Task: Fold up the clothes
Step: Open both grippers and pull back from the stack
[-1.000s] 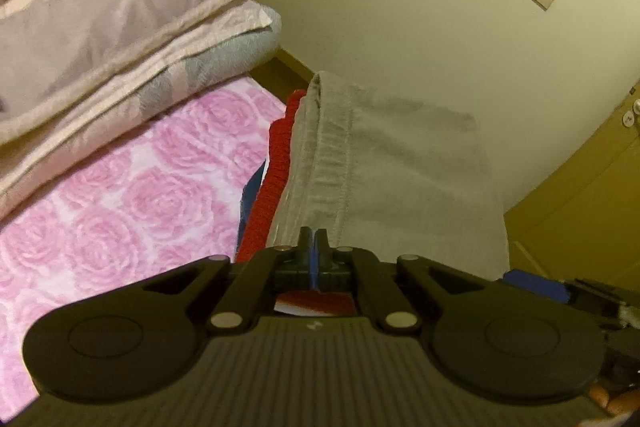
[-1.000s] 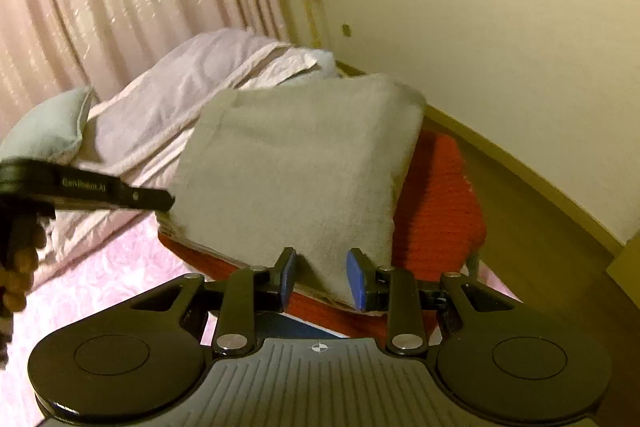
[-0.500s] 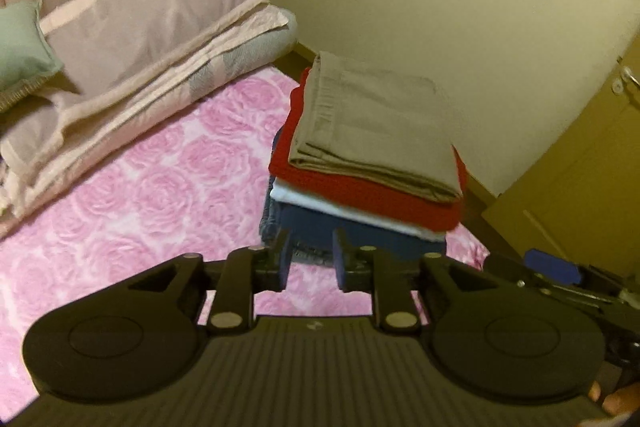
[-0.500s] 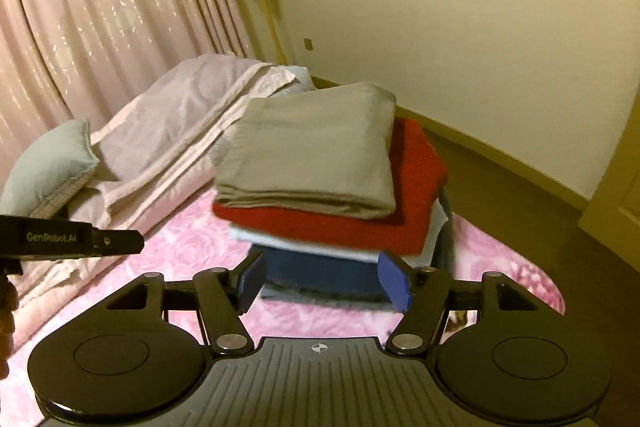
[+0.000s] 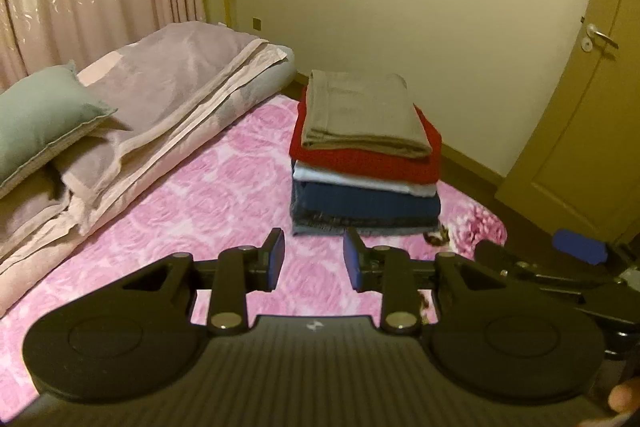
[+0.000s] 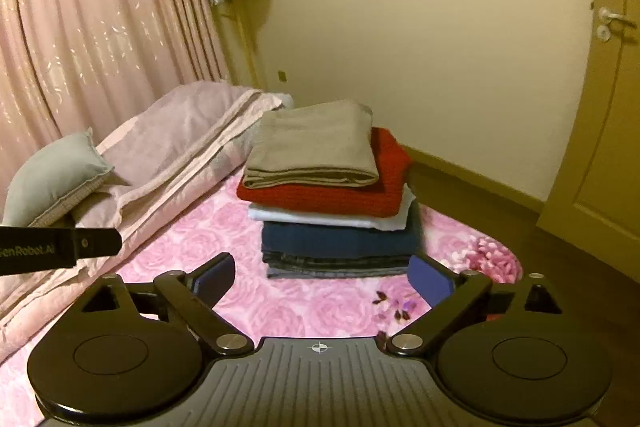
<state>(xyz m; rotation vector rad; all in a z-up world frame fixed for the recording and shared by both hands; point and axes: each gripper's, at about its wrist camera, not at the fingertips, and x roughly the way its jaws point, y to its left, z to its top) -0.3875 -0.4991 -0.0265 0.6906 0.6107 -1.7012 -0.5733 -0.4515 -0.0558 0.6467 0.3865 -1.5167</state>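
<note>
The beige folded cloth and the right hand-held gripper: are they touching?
Apart. In the right wrist view the right hand-held gripper has opening, empty jaws, with pink blanket showing before the beige folded cloth.

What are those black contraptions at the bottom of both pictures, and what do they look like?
They are two hand-held tongs, alike. The left tongs and right tongs each have a ribbed grey-black body with round black discs, black linkage arms with silver rivets, and blue pads. White lettering marks the left one's side.

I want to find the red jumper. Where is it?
Look at the pink flowery blanket on the bed. A pile of folded clothes sits there. The red jumper is second from top, under the beige one, and the only red thing.
</note>
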